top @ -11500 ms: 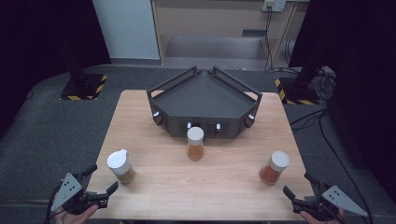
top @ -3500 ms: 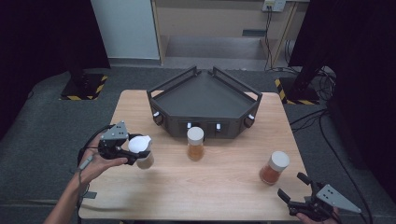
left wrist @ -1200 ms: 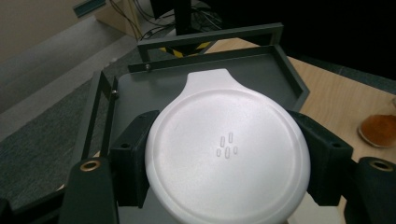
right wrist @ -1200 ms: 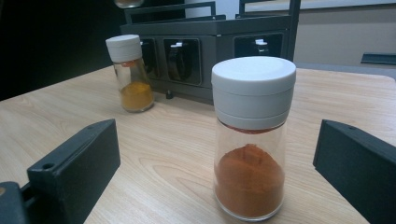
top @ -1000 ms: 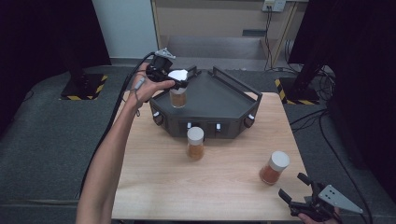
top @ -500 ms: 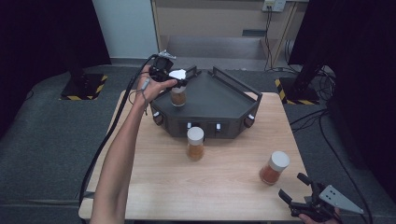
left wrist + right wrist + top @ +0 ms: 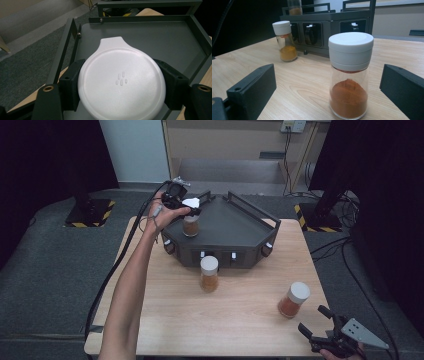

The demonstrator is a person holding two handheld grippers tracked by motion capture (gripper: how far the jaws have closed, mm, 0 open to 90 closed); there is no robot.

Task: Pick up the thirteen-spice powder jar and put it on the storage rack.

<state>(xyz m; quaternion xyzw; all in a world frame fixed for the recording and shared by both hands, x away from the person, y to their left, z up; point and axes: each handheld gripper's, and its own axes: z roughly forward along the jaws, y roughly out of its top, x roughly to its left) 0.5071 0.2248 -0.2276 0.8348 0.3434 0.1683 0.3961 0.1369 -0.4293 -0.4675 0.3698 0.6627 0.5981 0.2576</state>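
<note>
I'm clamping the left gripper (image 7: 192, 209) on the spice jar (image 7: 190, 222) over the rack (image 7: 235, 227) for placement; right gripper (image 7: 320, 327) is waiting open.

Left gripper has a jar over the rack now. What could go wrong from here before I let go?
1. The left gripper grips the jar by its white lid only; the lid might pop or the jar swing.
2. The jar sits near the rack's rail; released tilted, it could tip against it.
3. The right gripper waits open around another jar; a nudge could topple it.
</note>
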